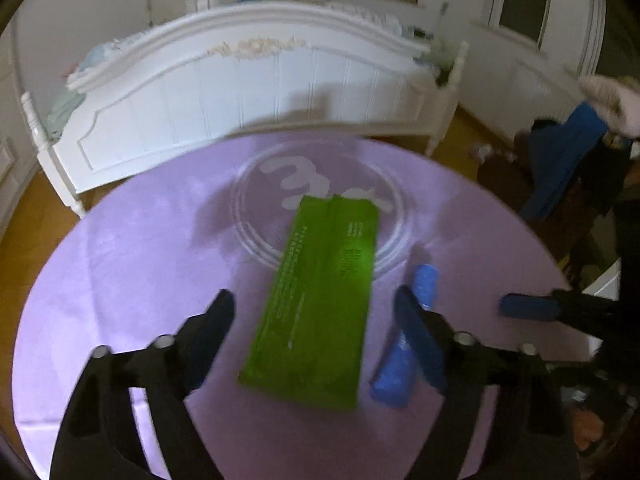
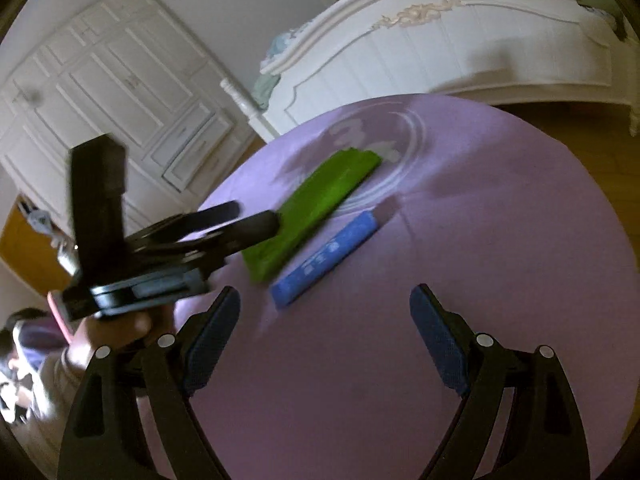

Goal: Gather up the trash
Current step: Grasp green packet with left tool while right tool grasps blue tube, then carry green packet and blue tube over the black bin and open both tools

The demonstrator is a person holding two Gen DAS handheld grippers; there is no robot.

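Observation:
A long green packet [image 1: 320,300] lies flat on the round purple rug [image 1: 140,260]. A blue wrapper [image 1: 404,344] lies beside it on its right, partly hidden by my finger. My left gripper [image 1: 314,296] hovers open over the packet's near end, a finger on each side, with no pad pressing on it. In the right wrist view the green packet [image 2: 320,204] and the blue wrapper [image 2: 328,258] lie side by side ahead. My right gripper [image 2: 325,292] stands open above bare rug, just short of the wrapper. The left gripper [image 2: 256,216] comes in from the left, its tips at the packet's end.
A white bed footboard [image 1: 240,92] stands just beyond the rug, with wooden floor [image 1: 36,208] around it. A white wardrobe [image 2: 120,80] fills the wall at left. Dark blue cloth [image 1: 560,168] hangs at right, near a small pale crumpled thing [image 1: 486,152] on the floor.

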